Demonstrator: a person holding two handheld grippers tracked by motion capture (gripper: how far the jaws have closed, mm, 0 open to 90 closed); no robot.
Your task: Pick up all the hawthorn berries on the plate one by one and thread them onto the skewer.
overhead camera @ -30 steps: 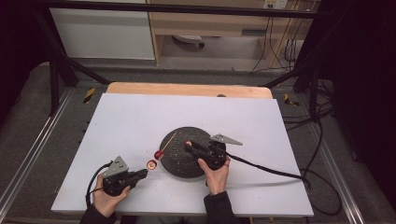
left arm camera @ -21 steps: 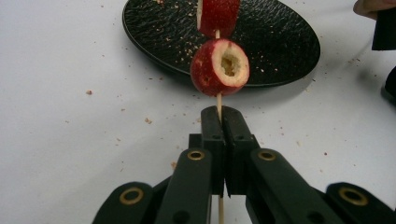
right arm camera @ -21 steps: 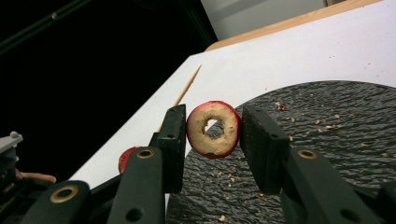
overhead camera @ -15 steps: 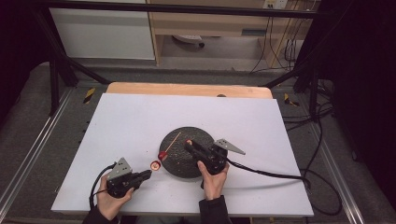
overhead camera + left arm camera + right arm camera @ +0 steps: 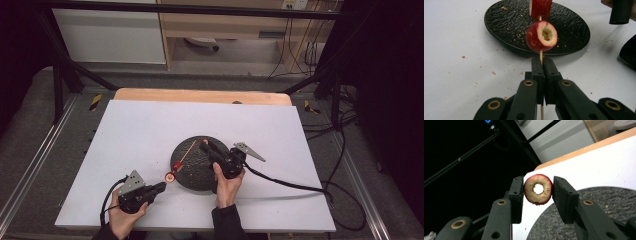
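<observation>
Threading fruit rings onto a skewer.
My left tongs (image 5: 541, 65) pinch the skewer (image 5: 540, 55); right tongs (image 5: 537, 192) clamp a ring (image 5: 538, 189), which I judge needs aligning with the tip.

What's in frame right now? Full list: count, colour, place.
plate: 1, black, textured, middle of the table, crumbs on it
skewer: 1, thin, pale wood, runs from the left gripper out over the plate
threaded fruit pieces: 2, red skin, pale hollowed core, on the skewer
fruit ring: 1, red rim, pale flesh, hole through the middle, between the right gripper's fingers
table: 1, white top on a wooden board, scattered crumbs
cables: several, black, trailing right of the table
left gripper: 1, black, near the front-left edge, shut on the skewer
right gripper: 1, black, over the plate, holding the fruit ring
hands: 2, one on each gripper
</observation>
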